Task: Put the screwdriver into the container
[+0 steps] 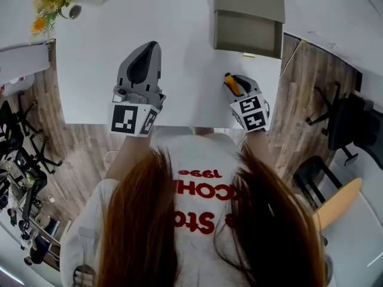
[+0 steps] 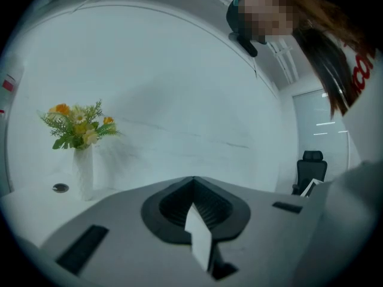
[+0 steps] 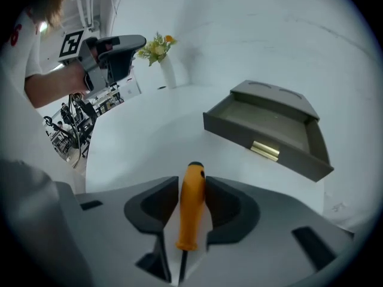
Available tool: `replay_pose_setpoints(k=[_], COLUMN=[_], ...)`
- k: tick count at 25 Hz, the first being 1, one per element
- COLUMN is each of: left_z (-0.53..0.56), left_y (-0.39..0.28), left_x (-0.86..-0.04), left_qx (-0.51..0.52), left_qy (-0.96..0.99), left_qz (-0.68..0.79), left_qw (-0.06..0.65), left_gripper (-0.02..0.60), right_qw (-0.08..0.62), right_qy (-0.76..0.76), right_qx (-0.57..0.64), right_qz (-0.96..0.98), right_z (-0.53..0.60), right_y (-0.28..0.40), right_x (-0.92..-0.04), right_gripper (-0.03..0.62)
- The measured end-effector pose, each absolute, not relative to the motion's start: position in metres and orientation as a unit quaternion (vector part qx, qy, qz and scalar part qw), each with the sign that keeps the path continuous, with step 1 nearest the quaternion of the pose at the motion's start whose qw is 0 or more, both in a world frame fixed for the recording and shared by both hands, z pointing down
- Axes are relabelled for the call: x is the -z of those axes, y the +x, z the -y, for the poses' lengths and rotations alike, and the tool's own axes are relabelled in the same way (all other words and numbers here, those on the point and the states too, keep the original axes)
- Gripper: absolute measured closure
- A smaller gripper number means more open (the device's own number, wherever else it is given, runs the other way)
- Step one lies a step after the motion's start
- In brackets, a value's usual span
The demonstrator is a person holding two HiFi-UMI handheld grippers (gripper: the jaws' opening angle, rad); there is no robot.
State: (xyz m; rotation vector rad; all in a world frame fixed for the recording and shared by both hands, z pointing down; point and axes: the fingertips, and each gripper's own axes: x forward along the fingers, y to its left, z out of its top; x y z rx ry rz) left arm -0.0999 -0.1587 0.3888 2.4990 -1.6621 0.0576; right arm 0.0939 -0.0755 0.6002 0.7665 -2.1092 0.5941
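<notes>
Fingers (image 3: 232, 203) of R gripper (image 3: 191, 183) clamped on orange screwdriver (image 3: 191, 211) handle, L gripper (image 2: 193, 183) fingers shut, empty, container (image 3: 272, 130) open ahead

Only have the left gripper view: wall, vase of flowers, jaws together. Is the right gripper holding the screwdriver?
Observer: Yes. The right gripper is shut on the screwdriver, jaws on its orange handle.
Operator: Where's the container?
Observer: The grey container sits on the white table ahead of the right gripper. Its drawer is open and nothing shows inside.
Operator: Is my left in the way?
Observer: No. The left gripper is off to the container's left, not between the right gripper and the drawer.
</notes>
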Motion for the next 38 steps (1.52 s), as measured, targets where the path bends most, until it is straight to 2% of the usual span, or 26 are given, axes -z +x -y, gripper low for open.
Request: replay_pose_setpoints(k=[1,10,17,21,29,38], left_z=[0.158,0.161,0.165,0.169,0.172,0.174], left_y=[-0.100,-0.108,-0.112,-0.113,-0.114,-0.112], left_x=[-0.389,-0.374,-0.354,-0.342,-0.309,-0.285], left_qx=[-0.020,-0.014,0.005,0.011,0.041,0.051], left_qy=[0.830,0.829,0.830,0.828,0.825,0.824], left_qz=[0.553,0.557,0.557,0.560,0.562,0.562], left_qw=[0.070,0.049,0.026,0.009,-0.024,-0.052], left_gripper=[0.581,0.581,0.581,0.581,0.581,0.581], right_qw=[0.400,0.313,0.181,0.092,-0.043,-0.087], right_qy=[0.303,0.345,0.397,0.428,0.461,0.462], right_qx=[-0.238,-0.251,-0.207,-0.147,-0.031,0.006], right_qz=[0.831,0.848,0.876,0.887,0.886,0.883], right_z=[0.074,0.101,0.149,0.169,0.174,0.171], right_y=[0.095,0.095,0.097,0.100,0.110,0.113], right_x=[-0.603,-0.571,-0.489,-0.421,-0.310,-0.269], right_gripper=[0.462,0.474,0.480,0.482,0.482,0.482])
